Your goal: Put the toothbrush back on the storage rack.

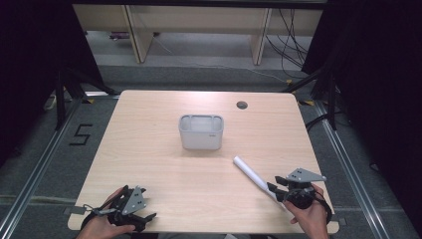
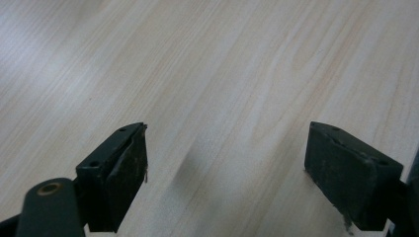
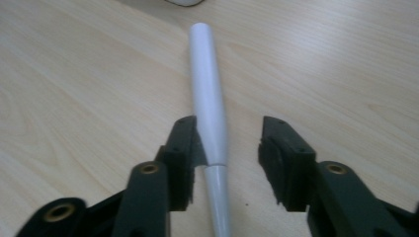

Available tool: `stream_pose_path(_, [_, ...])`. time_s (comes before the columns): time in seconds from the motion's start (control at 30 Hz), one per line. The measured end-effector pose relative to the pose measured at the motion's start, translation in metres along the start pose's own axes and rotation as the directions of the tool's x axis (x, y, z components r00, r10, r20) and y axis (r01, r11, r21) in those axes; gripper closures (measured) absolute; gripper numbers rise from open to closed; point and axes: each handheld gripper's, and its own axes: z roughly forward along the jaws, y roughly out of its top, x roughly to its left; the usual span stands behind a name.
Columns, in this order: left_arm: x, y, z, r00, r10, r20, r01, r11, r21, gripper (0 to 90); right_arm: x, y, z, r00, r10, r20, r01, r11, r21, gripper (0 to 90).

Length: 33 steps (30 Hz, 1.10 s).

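The right hand-held gripper [image 3: 225,163] straddles the white tube [image 3: 210,98] lying on the table [image 3: 74,98], jaws apart, the tube against its left-hand jaw. Closing off-centre could roll it aside. The left hand-held gripper [image 2: 225,173] stands open, empty.

Smooth white plastic tube [image 3: 209,98] on a matt pale wood-grain table [image 1: 149,149].

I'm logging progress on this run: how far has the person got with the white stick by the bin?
Nothing looks finished: the white stick lies flat on the table, apart from the grey bin. In hand: the right gripper straddles the stick's near end, jaws open, one pad beside it. Left to do: close, lift, probably carry it to the bin. The left gripper hangs open over bare wood.
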Motion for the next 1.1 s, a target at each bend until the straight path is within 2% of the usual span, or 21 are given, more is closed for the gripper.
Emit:
stream_pose_path(0.07, [0.0,0.0,0.0,1.0,0.0,-0.001,0.0,1.0,0.0,16.4,0.001,0.0,0.0,1.0,-0.003,-0.004,0.003,1.0,-0.006,65.2])
stream_pose_path(0.1, [0.0,0.0,0.0,1.0,0.0,-0.001,0.0,1.0,0.0,16.4,0.004,0.0,0.0,0.9996,-0.025,-0.01,0.025,1.0,0.001,67.9])
stream_pose_path(0.17, [0.0,0.0,0.0,1.0,0.0,-0.001,0.0,1.0,0.0,16.4,0.008,-0.001,0.0,0.9996,-0.02,-0.019,0.02,1.0,0.003,72.9])
stream_pose_path(0.2, [0.0,0.0,0.0,1.0,0.001,-0.001,-0.001,1.0,0.0,16.4,0.009,-0.001,0.0,0.9984,-0.041,-0.039,0.041,0.999,0.015,75.8])
stream_pose_path(0.23, [0.0,0.0,0.0,1.0,0.002,-0.002,-0.002,1.0,0.0,16.4,0.01,-0.001,0.0,0.998,-0.057,-0.028,0.058,0.998,0.013,78.0])
stream_pose_path(0.33, [0.0,0.0,0.0,1.0,0.001,-0.001,-0.001,1.0,0.0,16.5,0.013,-0.002,0.004,0.9946,-0.086,-0.057,0.088,0.996,0.03,80.8])
stream_pose_path(0.37, [0.0,0.0,0.0,1.0,0.0,0.0,0.0,1.0,-0.001,16.5,0.015,-0.003,0.003,0.996,-0.075,-0.049,0.077,0.996,0.036,81.6])
stream_pose_path(0.4, [0.001,0.001,-0.001,0.9998,0.003,0.02,-0.004,0.9998,0.018,16.4,0.015,-0.003,0.005,0.9938,-0.095,-0.058,0.097,0.994,0.042,82.4])
stream_pose_path(0.43, [0.0,0.0,0.0,1.0,0.002,-0.003,-0.002,1.0,0.008,16.4,0.015,-0.004,0.005,0.9931,-0.099,-0.062,0.102,0.993,0.053,82.8])
stream_pose_path(0.47, [0.0,0.0,0.0,1.0,0.001,-0.004,-0.001,1.0,0.01,16.4,0.015,-0.004,0.007,0.9912,-0.118,-0.06,0.121,0.991,0.052,82.8])
stream_pose_path(0.5, [0.0,0.0,0.0,1.0,0.001,-0.002,-0.001,1.0,0.008,16.4,0.016,-0.005,0.008,0.9924,-0.105,-0.064,0.11,0.991,0.078,82.8])
stream_pose_path(0.6, [0.0,0.0,0.0,1.0,0.002,-0.002,-0.002,1.0,0.006,16.4,0.015,-0.007,0.011,0.9909,-0.124,-0.053,0.128,0.987,0.092,83.5])
stream_pose_path(0.63, [0.0,0.0,0.0,1.0,0.003,-0.004,-0.003,1.0,0.008,16.4,0.018,-0.008,0.01,0.995,-0.082,-0.057,0.089,0.989,0.122,83.9])
stream_pose_path(0.67, [0.0,0.0,0.0,1.0,0.002,-0.003,-0.002,1.0,0.008,16.4,0.015,-0.008,0.012,0.991,-0.121,-0.057,0.127,0.985,0.113,84.2])
stream_pose_path(0.73, [-0.001,0.0,-0.001,0.9998,0.004,-0.018,-0.004,0.9999,0.01,16.4,0.016,-0.01,0.013,0.993,-0.105,-0.054,0.111,0.985,0.134,84.5])
stream_pose_path(0.77, [0.0,0.001,0.0,1.0,0.001,-0.008,-0.001,0.9999,0.01,16.4,0.015,-0.01,0.014,0.9913,-0.121,-0.052,0.127,0.983,0.131,84.7])
stream_pose_path(0.8, [0.0,0.0,0.0,1.0,0.001,-0.001,-0.001,1.0,0.008,16.4,0.015,-0.01,0.015,0.9918,-0.116,-0.054,0.123,0.982,0.145,84.8])
stream_pose_path(0.9, [0.0,0.0,0.0,1.0,0.002,0.0,-0.002,1.0,0.007,16.4,0.013,-0.012,0.018,0.9902,-0.132,-0.046,0.137,0.98,0.141,85.0])
stream_pose_path(0.97, [0.0,0.0,0.0,1.0,0.002,-0.003,-0.002,1.0,0.008,16.4,0.012,-0.012,0.018,0.9871,-0.154,-0.043,0.159,0.974,0.161,85.2])
stream_pose_path(1.07, [-0.001,0.001,0.0,0.9999,0.003,-0.015,-0.002,1.0,0.009,16.4,0.012,-0.013,0.018,0.9895,-0.141,-0.032,0.145,0.972,0.183,85.2])
stream_pose_path(1.1, [0.0,0.001,0.0,0.9999,0.002,-0.016,-0.002,1.0,0.009,16.4,0.012,-0.014,0.02,0.9897,-0.14,-0.026,0.143,0.975,0.173,85.2])
